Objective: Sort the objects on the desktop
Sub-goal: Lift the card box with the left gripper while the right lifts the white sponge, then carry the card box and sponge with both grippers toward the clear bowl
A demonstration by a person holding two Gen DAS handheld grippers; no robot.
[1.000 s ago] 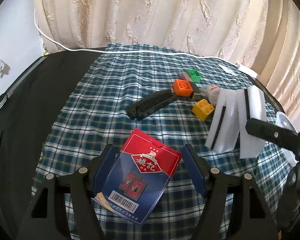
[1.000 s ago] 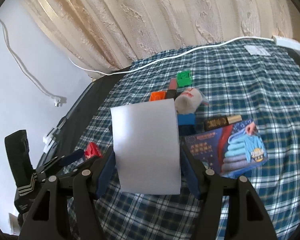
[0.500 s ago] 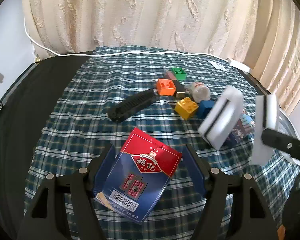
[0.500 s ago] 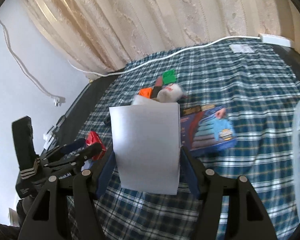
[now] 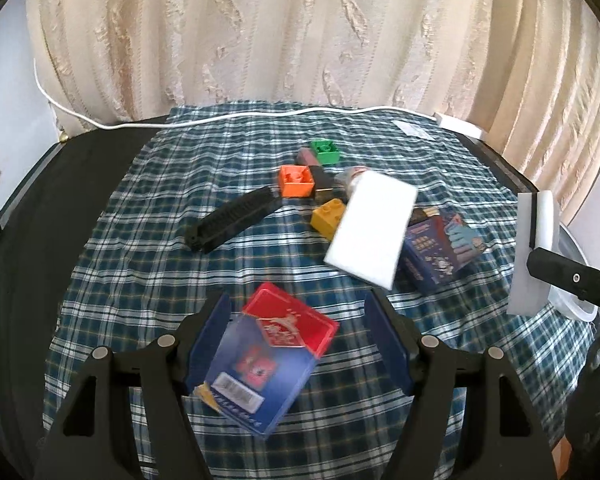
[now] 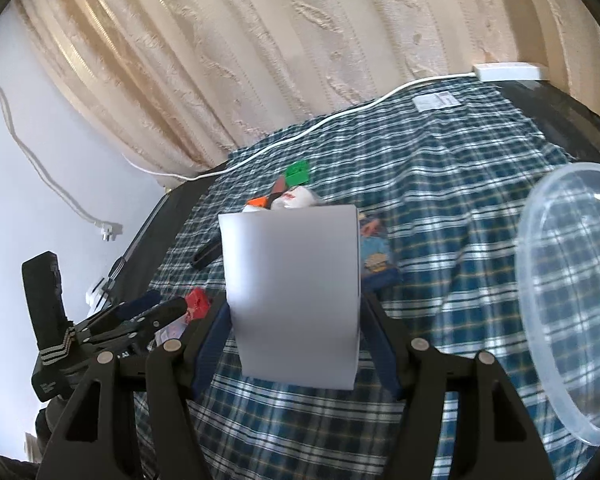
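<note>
Both loads are off the pile now: right gripper (image 6: 294, 332), clamped on the white sponge block (image 6: 296, 296), has swung beside the clear plastic bowl (image 6: 572, 300), left gripper (image 5: 298, 344) holds the card pack (image 5: 268, 356) above the cloth (image 5: 148, 240), so drop-off likely next.

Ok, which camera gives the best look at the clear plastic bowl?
The right wrist view: the clear plastic bowl fills its right side, rim and inside visible, plaid cloth showing through. The left wrist view catches only a sliver of it at the right edge.
</note>
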